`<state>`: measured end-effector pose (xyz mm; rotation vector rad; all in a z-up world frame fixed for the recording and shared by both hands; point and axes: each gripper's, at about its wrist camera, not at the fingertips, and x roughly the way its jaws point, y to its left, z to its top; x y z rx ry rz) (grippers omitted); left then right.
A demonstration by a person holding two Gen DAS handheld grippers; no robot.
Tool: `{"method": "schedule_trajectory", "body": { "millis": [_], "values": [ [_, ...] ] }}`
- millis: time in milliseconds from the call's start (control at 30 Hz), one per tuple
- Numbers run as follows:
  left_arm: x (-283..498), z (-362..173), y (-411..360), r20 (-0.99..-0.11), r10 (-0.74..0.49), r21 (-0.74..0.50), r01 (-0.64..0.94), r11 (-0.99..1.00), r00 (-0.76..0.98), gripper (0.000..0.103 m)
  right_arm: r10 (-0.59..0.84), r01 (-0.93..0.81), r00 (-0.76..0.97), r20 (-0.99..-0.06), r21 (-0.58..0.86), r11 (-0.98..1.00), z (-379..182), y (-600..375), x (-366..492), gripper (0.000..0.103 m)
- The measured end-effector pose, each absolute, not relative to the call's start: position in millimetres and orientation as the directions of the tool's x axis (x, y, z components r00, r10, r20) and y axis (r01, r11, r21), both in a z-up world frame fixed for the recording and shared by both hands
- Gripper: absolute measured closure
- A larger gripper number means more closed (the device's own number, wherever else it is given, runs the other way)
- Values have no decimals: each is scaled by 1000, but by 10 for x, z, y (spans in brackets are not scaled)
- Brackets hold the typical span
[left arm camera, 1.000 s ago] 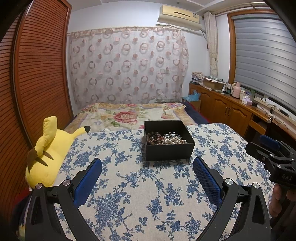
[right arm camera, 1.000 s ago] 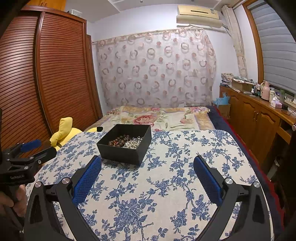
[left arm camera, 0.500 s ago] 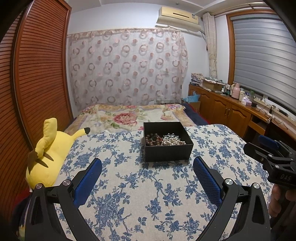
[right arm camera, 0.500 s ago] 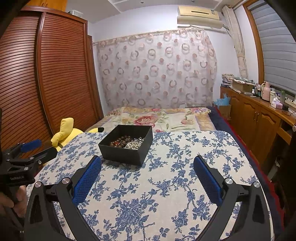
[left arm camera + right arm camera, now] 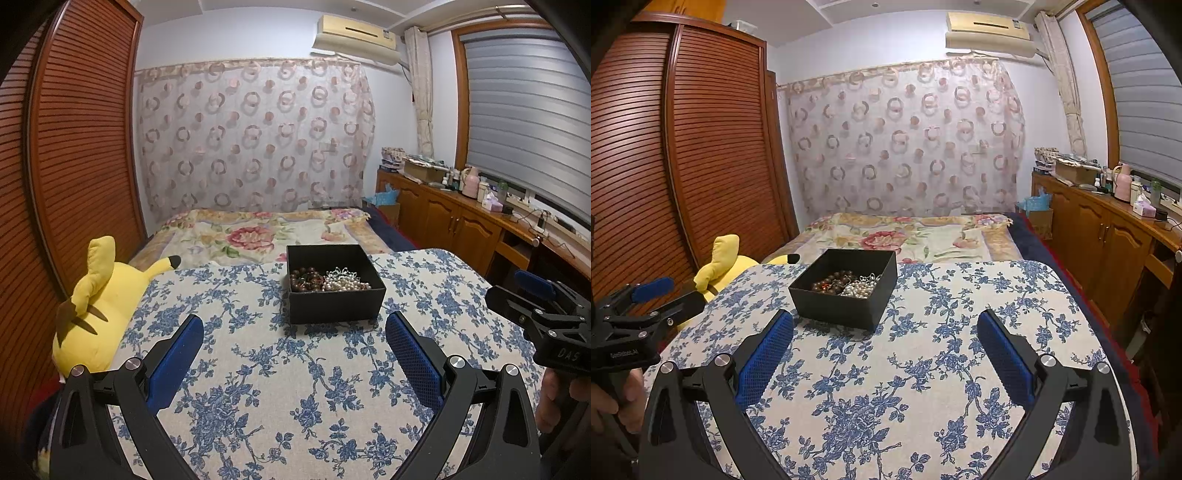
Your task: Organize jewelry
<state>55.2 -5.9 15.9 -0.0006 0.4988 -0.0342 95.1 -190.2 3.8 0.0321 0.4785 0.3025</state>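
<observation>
Jewelry (image 5: 328, 281), brown beads and pearls, fills a black box (image 5: 335, 309) on the table (image 5: 295, 387). Left tool (image 5: 294, 341) and right tool (image 5: 885, 341) hover near it, both wide apart, empty.

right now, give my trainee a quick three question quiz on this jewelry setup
1. True or false: the square black cardboard box on the blue floral tablecloth has its lid on.
2. Which lies further left in the box, seen from the left wrist view: A) dark brown wooden beads B) white pearl strand?
3. Fill in: the left tongs and right tongs are both ____.

Key: 1 false; 2 A; 3 open
</observation>
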Motion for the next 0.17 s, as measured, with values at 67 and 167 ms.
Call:
{"method": "schedule_trajectory", "body": {
  "millis": [67,167],
  "values": [
    [536,175,-60,-475,-31,-8,31,999,880,8,294,-280,844,-449,101,955,36,-1902,952,3],
    [542,192,-58,-474,-31,-10,30,999,880,8,295,-279,844,-449,102,955,33,-1902,955,3]
  ]
}}
